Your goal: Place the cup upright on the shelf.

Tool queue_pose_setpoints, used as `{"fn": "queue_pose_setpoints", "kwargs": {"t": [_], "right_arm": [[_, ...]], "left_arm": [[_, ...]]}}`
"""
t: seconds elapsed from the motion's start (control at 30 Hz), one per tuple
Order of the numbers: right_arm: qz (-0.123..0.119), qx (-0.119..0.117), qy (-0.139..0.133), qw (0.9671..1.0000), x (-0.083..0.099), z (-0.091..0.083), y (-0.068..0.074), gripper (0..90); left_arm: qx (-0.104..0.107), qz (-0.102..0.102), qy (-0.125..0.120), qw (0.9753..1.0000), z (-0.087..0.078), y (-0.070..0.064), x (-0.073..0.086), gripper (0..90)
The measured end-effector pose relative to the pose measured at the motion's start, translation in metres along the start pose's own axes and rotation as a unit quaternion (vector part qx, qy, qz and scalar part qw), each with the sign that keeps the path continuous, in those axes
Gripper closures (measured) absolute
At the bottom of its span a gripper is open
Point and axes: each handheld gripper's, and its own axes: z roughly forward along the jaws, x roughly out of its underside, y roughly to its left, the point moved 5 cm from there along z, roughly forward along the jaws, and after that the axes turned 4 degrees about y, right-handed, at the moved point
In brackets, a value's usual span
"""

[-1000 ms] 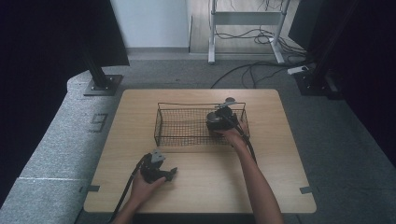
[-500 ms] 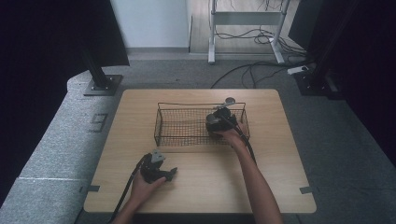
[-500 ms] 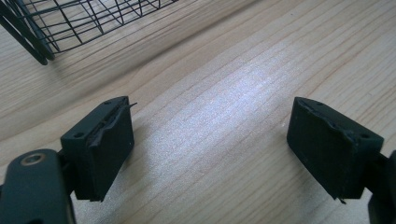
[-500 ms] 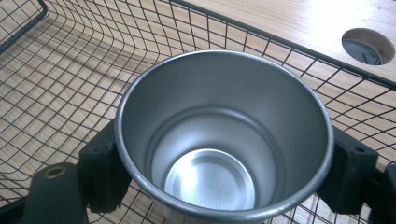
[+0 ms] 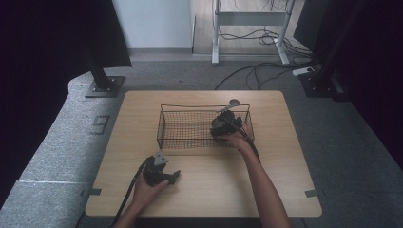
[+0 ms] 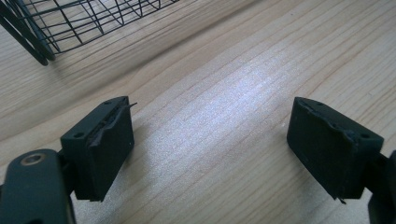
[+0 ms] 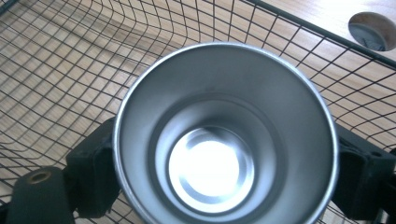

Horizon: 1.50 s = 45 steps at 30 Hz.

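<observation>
Our right gripper [image 5: 227, 127] sits inside the wire basket [image 5: 185, 142], at its right end, jaws clamped on a steel cup [image 7: 224, 135]. In the right gripper view the cup's open mouth faces the camera, a jaw pressed on each side of its wall, basket mesh behind and below it. We can't tell whether the cup's base touches the mesh floor or hangs just above it.

Our left gripper [image 5: 161, 173] rests near the table's [image 5: 285, 190] front edge, well apart from the basket, jaws spread wide with only bare wood between them. A basket corner [image 6: 42, 42] lies ahead of it, to its left.

Risks as we judge them:
- Grip is on a smooth, round metal wall with two flat pads. If we tilt or jerk, the cup can rotate or slip out between the jaws.
- The basket's right wall and far rim are just beside the gripper. A sideways move before clearing the rim would snag the cup or the jaws on the wire.
- Basket is light and unheld. Any snag would drag or tip it, since the left gripper is too far off to steady it.
- Cable hole [image 7: 372, 30] lies just past the far rim: bad spot to set the cup.
</observation>
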Motion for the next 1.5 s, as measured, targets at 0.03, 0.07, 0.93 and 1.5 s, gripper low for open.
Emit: {"fn": "queue_pose_setpoints", "kwargs": {"t": [0.03,0.07,0.93,1.5], "right_arm": [[0.000,-0.002,0.000,1.0000,0.000,0.000,0.000,11.9],[0.003,-0.001,0.001,1.0000,0.000,0.000,-0.001,11.9],[0.018,-0.011,-0.023,0.9995,-0.004,-0.013,-0.002,11.8],[0.024,-0.014,-0.057,0.9980,-0.009,-0.028,-0.002,12.3]], "left_arm": [[0.000,0.000,0.000,1.0000,0.000,0.000,0.000,14.7],[0.000,0.000,0.000,1.0000,0.000,0.000,0.000,14.7],[0.000,0.000,0.000,1.0000,0.000,0.000,0.000,14.7],[0.000,0.000,-0.001,1.0000,0.000,0.000,0.000,14.7]]}}
